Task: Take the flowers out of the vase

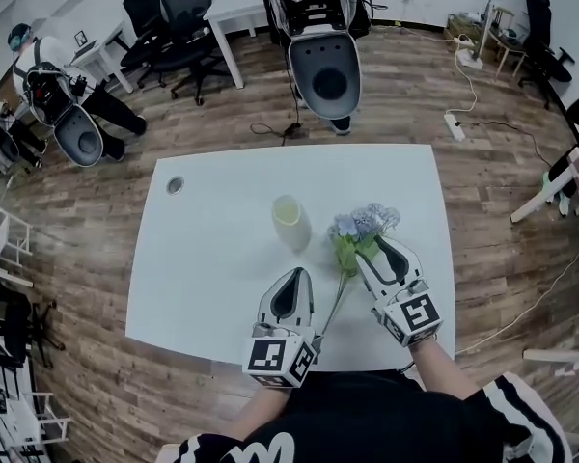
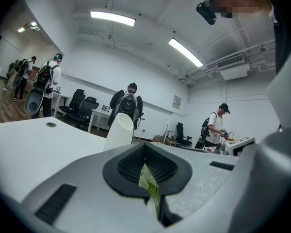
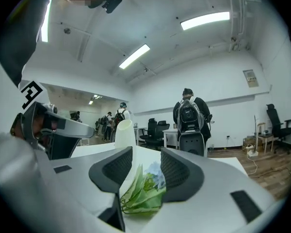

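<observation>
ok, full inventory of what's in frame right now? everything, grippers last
table: one, white, centre of the head view.
vase: one, pale cream, upright mid-table, no flowers in it, apart from both grippers.
flowers: one bunch, lilac-blue heads with green leaves and stem, out of the vase, just right of it.
cable hole: one, grey, far-left part of the table top.
office chairs: at least two, black, by a white desk beyond the table.
people: two in the head view, with dark backpacks, beyond the table.
power strip: one, white, on the floor at the right.
left gripper: one, white and black, jaws shut on the flowers' stem.
right gripper: one, white and black, jaws apart around the leaves.
</observation>
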Action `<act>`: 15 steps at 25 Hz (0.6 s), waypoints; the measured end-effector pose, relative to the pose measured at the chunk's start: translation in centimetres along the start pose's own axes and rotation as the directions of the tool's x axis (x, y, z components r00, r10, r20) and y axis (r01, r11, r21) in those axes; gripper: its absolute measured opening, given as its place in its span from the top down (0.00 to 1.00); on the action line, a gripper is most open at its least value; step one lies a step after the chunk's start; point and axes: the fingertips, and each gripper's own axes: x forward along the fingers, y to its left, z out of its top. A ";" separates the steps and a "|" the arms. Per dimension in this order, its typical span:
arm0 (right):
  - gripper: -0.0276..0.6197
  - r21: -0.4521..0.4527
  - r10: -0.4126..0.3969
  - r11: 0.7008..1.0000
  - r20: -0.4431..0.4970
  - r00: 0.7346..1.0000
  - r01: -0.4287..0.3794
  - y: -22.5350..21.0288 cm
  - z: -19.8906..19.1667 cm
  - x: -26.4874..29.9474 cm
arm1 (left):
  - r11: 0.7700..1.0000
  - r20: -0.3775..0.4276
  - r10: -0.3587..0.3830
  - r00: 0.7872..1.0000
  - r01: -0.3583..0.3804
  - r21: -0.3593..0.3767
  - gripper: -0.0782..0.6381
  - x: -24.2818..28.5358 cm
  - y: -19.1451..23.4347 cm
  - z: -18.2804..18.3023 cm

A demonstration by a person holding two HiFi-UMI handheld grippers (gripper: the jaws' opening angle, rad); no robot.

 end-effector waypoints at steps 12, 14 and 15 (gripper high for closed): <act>0.75 -0.027 0.073 0.997 0.211 0.975 -0.069 0.2 10.0 -1.6 | 0.998 0.078 -0.046 0.996 0.041 0.057 0.89 2.2 -3.9 3.2; 0.89 -0.059 0.115 0.993 0.219 0.969 -0.105 1.2 10.8 -1.9 | 0.998 0.098 -0.046 0.994 0.041 0.056 0.89 2.2 -4.7 3.6; 0.91 -0.076 0.134 0.990 0.217 0.967 -0.120 1.6 10.9 -2.1 | 0.998 0.106 -0.045 0.993 0.040 0.054 0.89 2.1 -5.2 3.6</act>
